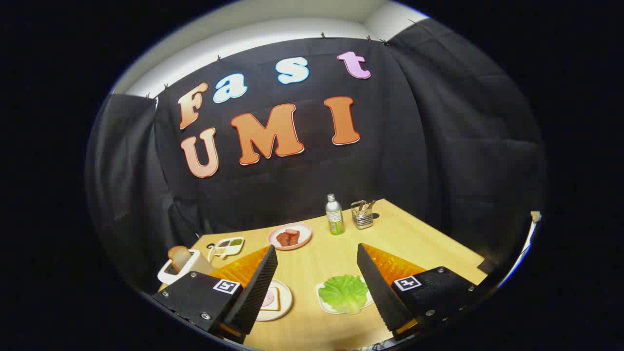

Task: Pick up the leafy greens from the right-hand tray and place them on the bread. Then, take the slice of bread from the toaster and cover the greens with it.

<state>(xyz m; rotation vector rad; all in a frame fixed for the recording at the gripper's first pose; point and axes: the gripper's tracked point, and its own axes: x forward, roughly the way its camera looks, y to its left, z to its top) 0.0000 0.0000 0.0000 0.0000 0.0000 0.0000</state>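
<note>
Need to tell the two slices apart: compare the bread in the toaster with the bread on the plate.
The toaster bread stands upright in the white toaster and is bare; the plate bread lies flat, with something pink beside it. The open gripper holds neither. Both look like toast-brown slices.

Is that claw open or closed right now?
Open: the claw has its two fingers spread wide apart, with the leafy greens on their tray between them, untouched.

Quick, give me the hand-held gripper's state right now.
Hand-held gripper: open, fingers spread wide and holding nothing; the leafy greens lie on their tray between the fingers, untouched.
</note>
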